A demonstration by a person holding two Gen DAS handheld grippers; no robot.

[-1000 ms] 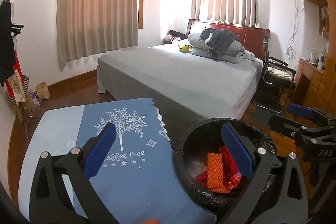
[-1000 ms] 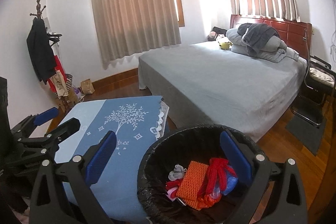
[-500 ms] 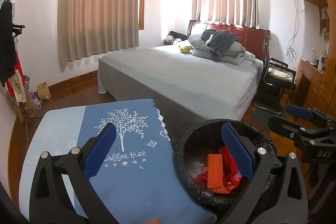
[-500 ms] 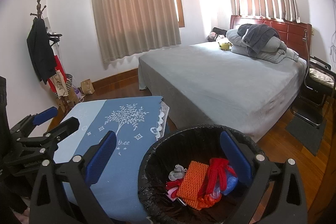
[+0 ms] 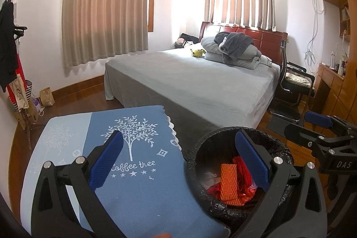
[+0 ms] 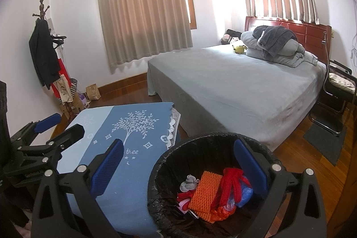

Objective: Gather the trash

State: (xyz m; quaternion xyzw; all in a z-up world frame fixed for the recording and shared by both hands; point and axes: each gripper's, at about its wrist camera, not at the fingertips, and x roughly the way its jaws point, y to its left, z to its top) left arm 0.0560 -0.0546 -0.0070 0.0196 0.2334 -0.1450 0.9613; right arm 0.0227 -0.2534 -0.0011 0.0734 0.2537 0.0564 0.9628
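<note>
Bin [image 6: 214, 144], black-lined, stands beside blue-clothed table [image 5: 138, 182]; light, its liner soft and slack, probably best pinched at the rim fold. Inside: orange foam netting [image 6: 206, 192], red plastic bag [image 6: 232, 182], grey wad [image 6: 189, 182], all soft, crushable, weightless-looking. Left gripper [image 5: 178, 162] and right gripper [image 6: 178, 167] both gape wide, holding nothing.

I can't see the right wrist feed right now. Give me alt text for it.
The right gripper is open and empty above a black-lined trash bin holding an orange mesh piece, red scraps and a grey wad. Left of the bin is a blue tablecloth with the left gripper over it; a grey bed lies behind.
</note>
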